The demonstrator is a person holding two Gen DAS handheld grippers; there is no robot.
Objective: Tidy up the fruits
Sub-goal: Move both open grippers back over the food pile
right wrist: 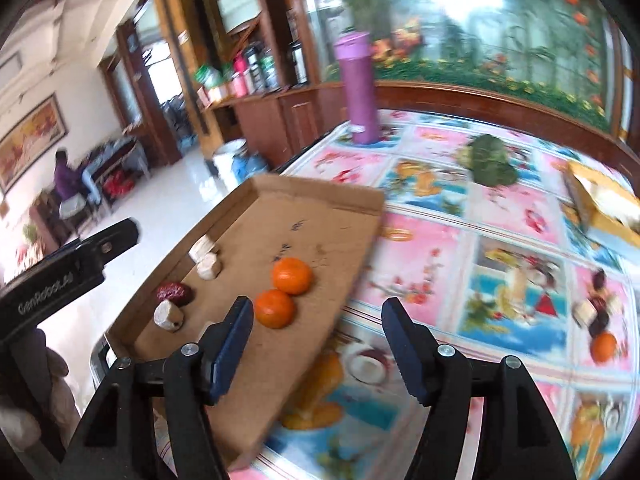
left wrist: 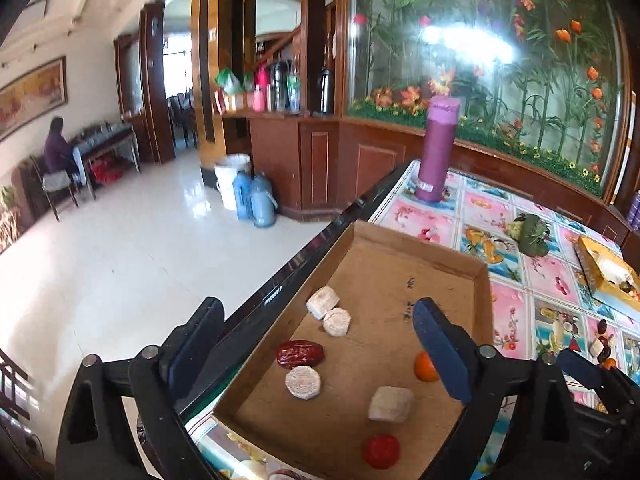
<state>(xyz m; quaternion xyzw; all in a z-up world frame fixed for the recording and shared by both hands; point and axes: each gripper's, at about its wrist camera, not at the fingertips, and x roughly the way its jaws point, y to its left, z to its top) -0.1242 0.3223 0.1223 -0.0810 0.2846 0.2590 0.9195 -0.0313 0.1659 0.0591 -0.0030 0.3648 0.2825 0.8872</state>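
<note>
A shallow cardboard tray [left wrist: 400, 272] lies at the table's left edge on a flowered cloth. In it are several pale round pieces [left wrist: 303, 382], a red date [left wrist: 300, 353], a tangerine [left wrist: 426, 366] and a red-orange round fruit [left wrist: 382, 450]. My left gripper [left wrist: 320, 340] hangs open over the tray's near left part with nothing between its fingers. The right wrist view shows two tangerines [right wrist: 292, 276] side by side in the tray [right wrist: 320, 216]. My right gripper [right wrist: 320, 336] stands open and empty just behind them. A small heap of loose fruit [right wrist: 600, 320] stays on the cloth at the right.
A tall purple flask [left wrist: 436, 152] stands at the table's far corner. A green leafy bundle [left wrist: 528, 236] and a yellow box [left wrist: 604, 268] lie beyond the tray. Left of the table edge is white floor with blue jugs [left wrist: 256, 200]. A person [left wrist: 58, 148] sits far off.
</note>
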